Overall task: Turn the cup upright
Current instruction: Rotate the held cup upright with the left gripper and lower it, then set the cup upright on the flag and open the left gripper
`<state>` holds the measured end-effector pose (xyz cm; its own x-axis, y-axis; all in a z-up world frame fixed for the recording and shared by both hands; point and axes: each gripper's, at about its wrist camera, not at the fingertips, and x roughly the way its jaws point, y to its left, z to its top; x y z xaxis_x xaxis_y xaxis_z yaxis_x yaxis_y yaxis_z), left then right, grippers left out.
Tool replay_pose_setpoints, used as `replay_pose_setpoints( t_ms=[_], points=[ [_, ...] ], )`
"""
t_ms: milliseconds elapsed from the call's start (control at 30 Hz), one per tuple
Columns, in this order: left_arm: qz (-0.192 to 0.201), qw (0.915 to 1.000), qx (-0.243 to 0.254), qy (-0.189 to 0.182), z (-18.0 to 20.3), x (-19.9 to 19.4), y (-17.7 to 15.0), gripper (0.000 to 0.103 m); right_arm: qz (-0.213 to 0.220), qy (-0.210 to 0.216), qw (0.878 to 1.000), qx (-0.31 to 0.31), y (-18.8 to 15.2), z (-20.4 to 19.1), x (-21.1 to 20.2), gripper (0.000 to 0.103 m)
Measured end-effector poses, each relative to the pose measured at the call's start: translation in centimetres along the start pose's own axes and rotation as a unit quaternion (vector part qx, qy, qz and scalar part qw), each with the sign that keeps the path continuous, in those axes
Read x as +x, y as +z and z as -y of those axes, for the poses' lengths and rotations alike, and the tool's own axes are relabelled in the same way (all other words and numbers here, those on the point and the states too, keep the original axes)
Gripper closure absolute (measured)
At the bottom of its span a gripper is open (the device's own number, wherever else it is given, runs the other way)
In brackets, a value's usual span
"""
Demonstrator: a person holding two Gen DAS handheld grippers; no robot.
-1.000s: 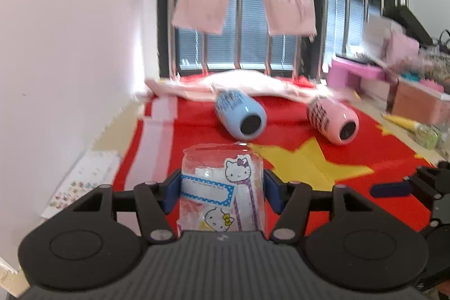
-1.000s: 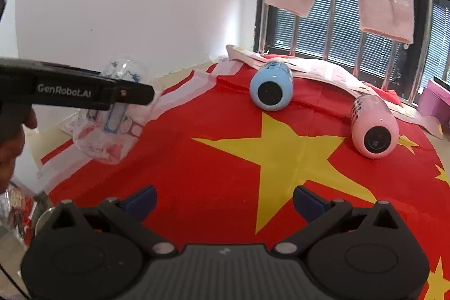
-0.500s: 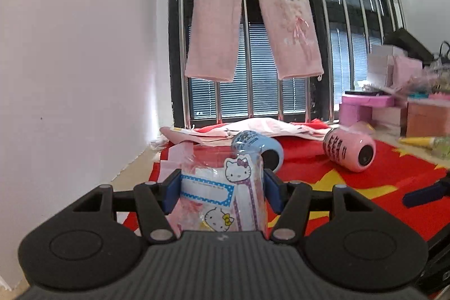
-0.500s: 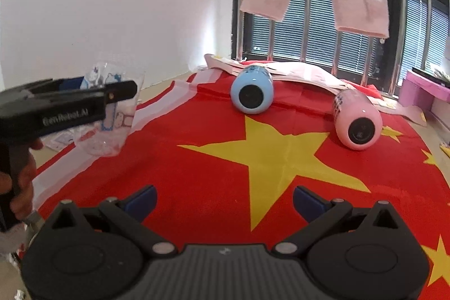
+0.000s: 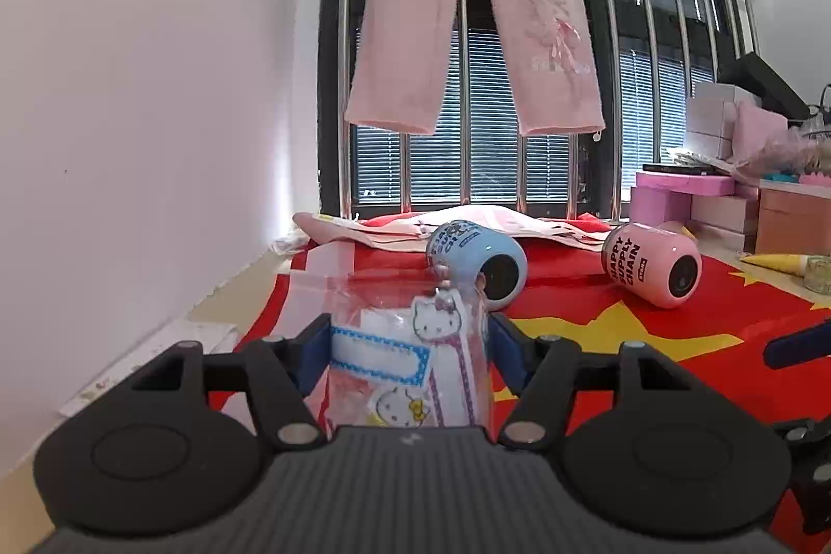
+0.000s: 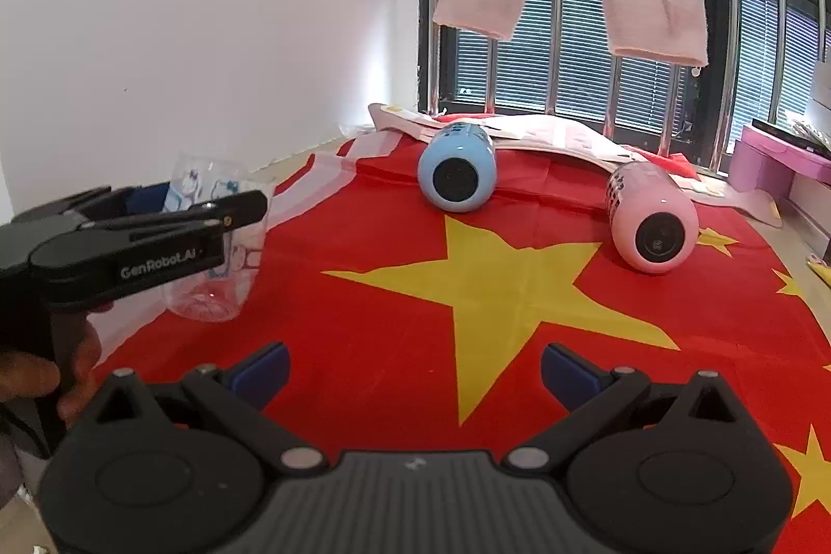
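A clear plastic cup with Hello Kitty stickers (image 5: 410, 356) sits between the blue pads of my left gripper (image 5: 409, 349), which is shut on it. In the right wrist view the cup (image 6: 218, 258) stands nearly upright, mouth up, its base at or just above the red flag cloth (image 6: 394, 320), held by the left gripper (image 6: 208, 216). My right gripper (image 6: 413, 369) is open and empty, low over the cloth to the right of the cup.
A blue cup (image 6: 457, 175) and a pink cup (image 6: 652, 219) lie on their sides at the back of the cloth. Pink towels (image 5: 467, 14) hang on a rail by the window. A white wall stands left; boxes (image 5: 737, 201) stand at right.
The left gripper has turned the cup from tilted to nearly upright and brought it down toward the cloth. The right gripper has stayed open and shifted little.
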<state>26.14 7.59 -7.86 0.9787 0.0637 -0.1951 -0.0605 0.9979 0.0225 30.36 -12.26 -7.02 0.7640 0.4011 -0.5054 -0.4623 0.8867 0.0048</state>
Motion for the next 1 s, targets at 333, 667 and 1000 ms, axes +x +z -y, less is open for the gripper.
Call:
replay_pose_setpoints(
  t_ms=[333,667,1000],
  points=[
    [0.021,0.9996,0.004,0.019,-0.7,-1.9,-0.6,0.003,0.002,0.0,1.0,0.006,-0.2,-0.3,-0.5,0.0],
    [0.041,0.9989,0.001,0.023,-0.9,-6.4,2.1,0.0,0.031,-0.012,0.999,0.014,-0.6,-0.7,-3.7,0.0],
    [0.046,0.9989,-0.008,0.008,0.7,-14.5,5.4,0.0,0.112,-0.045,0.992,0.029,-1.7,-1.7,-12.6,0.0]
  ],
)
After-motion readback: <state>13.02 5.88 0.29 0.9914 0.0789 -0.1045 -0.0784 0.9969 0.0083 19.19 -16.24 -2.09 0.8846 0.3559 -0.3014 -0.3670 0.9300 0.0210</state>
